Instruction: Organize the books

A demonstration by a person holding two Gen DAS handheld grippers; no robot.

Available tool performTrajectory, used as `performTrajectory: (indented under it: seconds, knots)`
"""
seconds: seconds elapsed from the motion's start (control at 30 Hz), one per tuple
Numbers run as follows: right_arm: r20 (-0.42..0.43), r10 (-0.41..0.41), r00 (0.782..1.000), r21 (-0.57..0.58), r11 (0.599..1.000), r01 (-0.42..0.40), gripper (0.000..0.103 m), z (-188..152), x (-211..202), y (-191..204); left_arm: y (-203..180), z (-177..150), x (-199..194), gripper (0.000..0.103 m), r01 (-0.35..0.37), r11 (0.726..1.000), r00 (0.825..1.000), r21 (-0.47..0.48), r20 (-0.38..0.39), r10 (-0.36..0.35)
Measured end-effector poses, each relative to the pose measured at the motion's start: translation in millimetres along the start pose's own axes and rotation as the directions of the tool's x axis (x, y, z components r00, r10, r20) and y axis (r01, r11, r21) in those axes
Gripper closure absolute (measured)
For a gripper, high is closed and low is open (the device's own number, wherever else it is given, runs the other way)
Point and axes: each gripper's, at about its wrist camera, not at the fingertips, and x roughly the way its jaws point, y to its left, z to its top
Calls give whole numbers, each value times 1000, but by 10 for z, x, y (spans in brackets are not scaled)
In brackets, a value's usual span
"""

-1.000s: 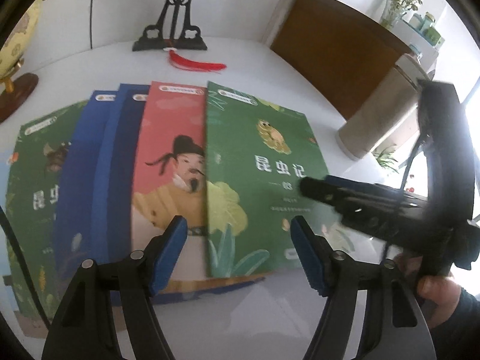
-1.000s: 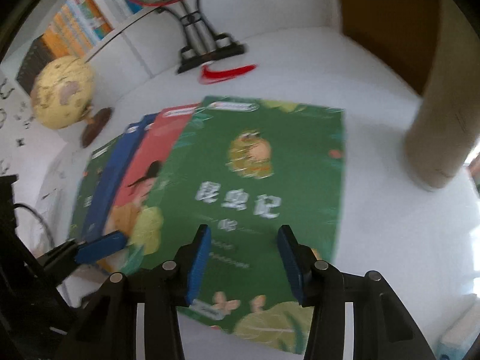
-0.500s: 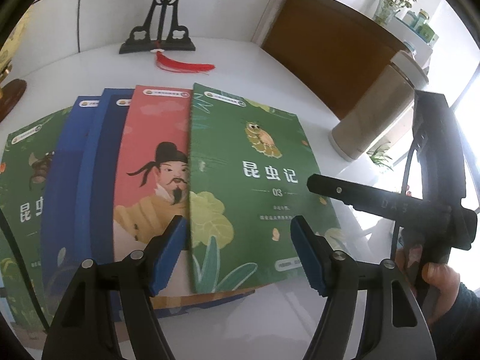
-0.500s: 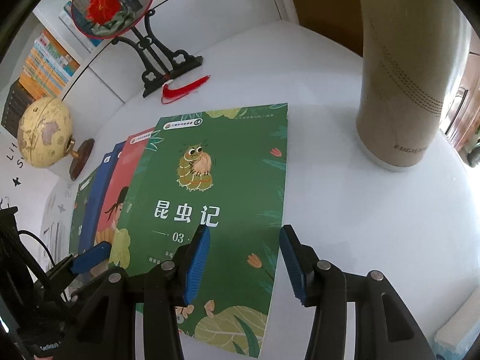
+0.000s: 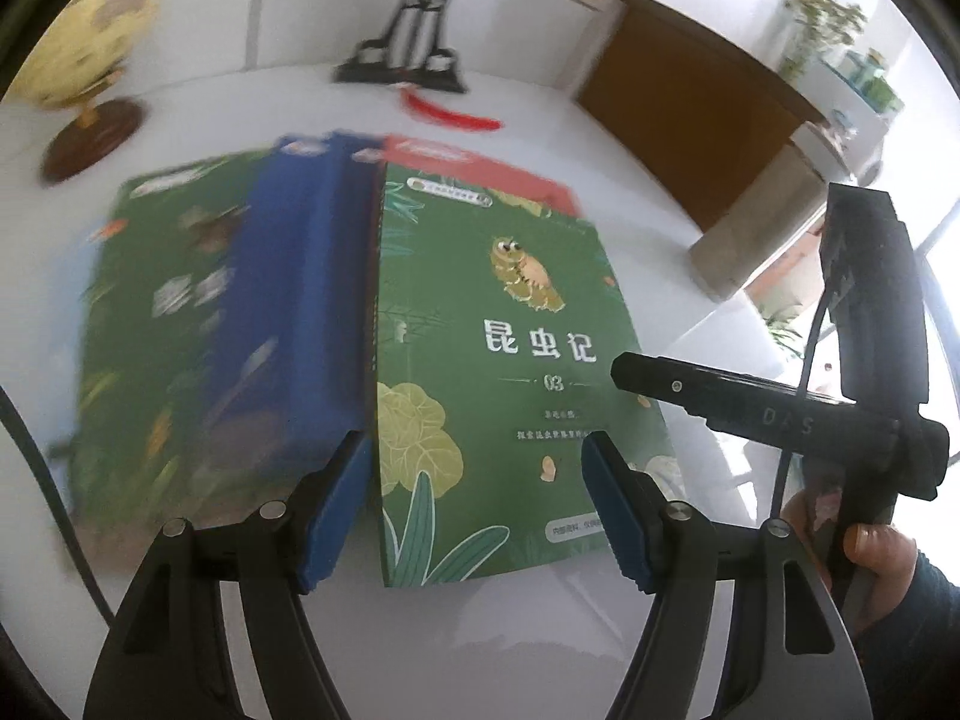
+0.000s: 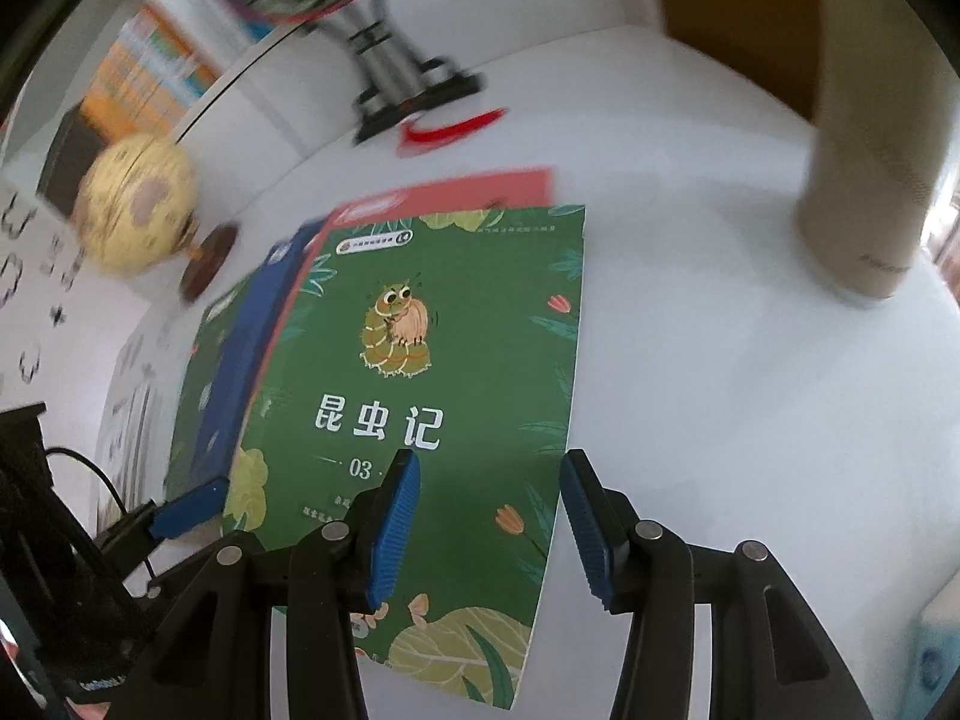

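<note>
- The fanned row of books has closed up: the green book (image 5: 498, 360) we see now covers nearly all of the pink book (image 5: 480, 165), showing only its top strip, on the white table (image 5: 480, 648).
- We judge the stacking is underway.
- Our left gripper (image 5: 480, 510) hangs with fingers apart, empty.
- Our right gripper (image 6: 486, 522) likewise gapes over the cover, gripping nothing.

A home study, by the look of it: a white desk (image 5: 540, 630) with a globe (image 5: 84, 54) far ahead and left of the left gripper (image 5: 477, 510). Straight ahead stands an ornamental fan stand (image 5: 414, 42), with bookshelves (image 6: 150, 66) behind and potted plants (image 5: 822, 18) off right.
</note>
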Motion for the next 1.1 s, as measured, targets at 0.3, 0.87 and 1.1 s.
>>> performTrajectory:
  seconds: [0.3, 0.87, 1.1]
  knots:
    - [-64, 85, 994, -75, 993, -90, 52, -318, -12, 351, 280, -200, -293, 34, -36, 992, 999, -119, 5, 37]
    - [-98, 249, 964, 53, 968, -245, 52, -573, 10, 223, 294, -214, -64, 58, -17, 979, 1000, -204, -17, 14]
    - [-13, 373, 928, 77, 926, -371, 55, -492, -325, 167, 279, -164, -319, 80, 102, 962, 995, -252, 32, -97]
